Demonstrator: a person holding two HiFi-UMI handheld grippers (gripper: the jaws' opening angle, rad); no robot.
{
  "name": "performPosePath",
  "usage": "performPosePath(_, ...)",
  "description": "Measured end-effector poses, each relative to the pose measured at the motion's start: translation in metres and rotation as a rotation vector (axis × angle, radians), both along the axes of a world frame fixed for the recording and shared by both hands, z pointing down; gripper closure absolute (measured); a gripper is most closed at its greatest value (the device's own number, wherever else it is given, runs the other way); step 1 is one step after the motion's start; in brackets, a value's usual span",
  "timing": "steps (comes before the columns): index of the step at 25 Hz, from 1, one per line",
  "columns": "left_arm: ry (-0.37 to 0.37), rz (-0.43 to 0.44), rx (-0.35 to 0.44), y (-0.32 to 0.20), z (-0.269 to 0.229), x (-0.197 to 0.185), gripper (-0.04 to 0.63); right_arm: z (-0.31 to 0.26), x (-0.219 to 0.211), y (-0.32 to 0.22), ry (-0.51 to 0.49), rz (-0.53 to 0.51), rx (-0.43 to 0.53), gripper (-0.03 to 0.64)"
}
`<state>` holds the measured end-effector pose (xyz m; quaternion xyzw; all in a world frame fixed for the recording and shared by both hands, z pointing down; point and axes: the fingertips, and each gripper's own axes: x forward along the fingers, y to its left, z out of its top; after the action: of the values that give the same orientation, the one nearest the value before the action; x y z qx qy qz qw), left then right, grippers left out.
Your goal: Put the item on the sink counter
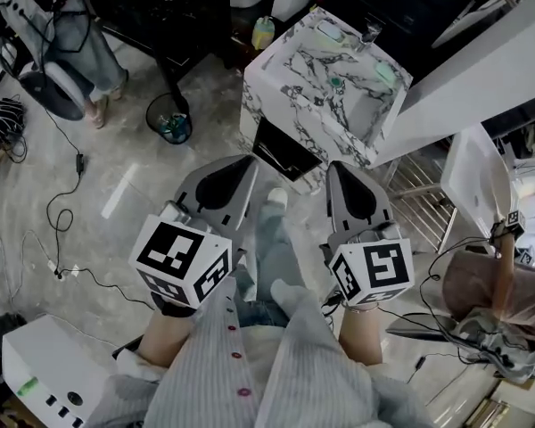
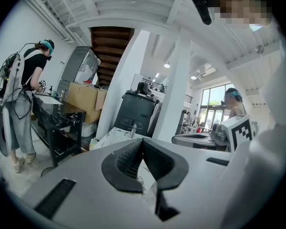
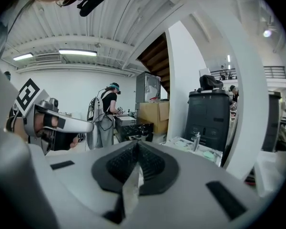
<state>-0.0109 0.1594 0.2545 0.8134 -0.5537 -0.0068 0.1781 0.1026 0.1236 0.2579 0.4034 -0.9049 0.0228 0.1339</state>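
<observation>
Head view: the person looks steeply down at their own legs and two hand-held tools. The left gripper [image 1: 242,162] and the right gripper [image 1: 337,168] sit side by side, both aimed at the far marble sink counter [image 1: 276,96]. A small green item [image 1: 336,82] lies in the counter's basin, near the faucet [image 1: 370,34]. It is well apart from both tools. A round black bin [image 1: 169,119] stands on the floor to the counter's left, and a pale bottle [image 1: 263,32] stands at its far left corner.

Left gripper view: the left gripper's [image 2: 143,144] dark ribbed jaws meet at their tips, with nothing between them. Beyond the jaws are the white counter and its faucet [image 2: 133,128]. A person [image 2: 26,104] stands at a black table on the far left.

Right gripper view: the right gripper's [image 3: 137,144] jaws are pressed together and empty. The counter sits just beyond them on the right, with a green item [image 3: 208,154] resting on top.
</observation>
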Motion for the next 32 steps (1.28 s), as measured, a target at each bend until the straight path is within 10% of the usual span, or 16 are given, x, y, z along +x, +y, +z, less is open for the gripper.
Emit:
performPosePath(19, -0.018, 0.077, 0.080, -0.275, -0.039, 0.058, 0.580, -0.027, 0.033, -0.270, -0.004, 0.001, 0.046, 0.609)
performPosePath(32, -0.049, 0.240, 0.061, -0.381, -0.028, 0.102, 0.580, -0.018, 0.062, -0.353, 0.004, 0.117, 0.032, 0.609)
